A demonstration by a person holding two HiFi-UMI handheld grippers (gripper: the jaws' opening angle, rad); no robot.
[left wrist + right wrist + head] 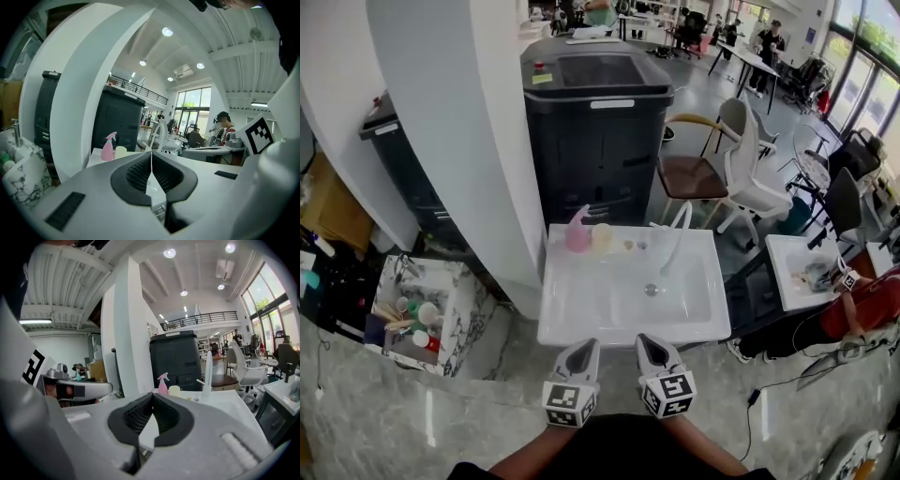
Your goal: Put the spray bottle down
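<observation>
Plainly both tools are empty: the left gripper (151, 157) has its jaws pressed together with nothing between them, and the right gripper (152, 399) is closed the same way. They hover side by side just short of the near rim of the white sink (581, 333). Well beyond them, the pink spray bottle (577, 232) stands upright on the sink's back ledge, just beside a pale cup (601, 236). The putting-down looks done to me; the next move probably asks only that both grippers keep clear of the bottle.

Right tongs (152, 395) closed and empty, pink spray bottle (162, 383) upright on white sink (232, 403) beyond
</observation>
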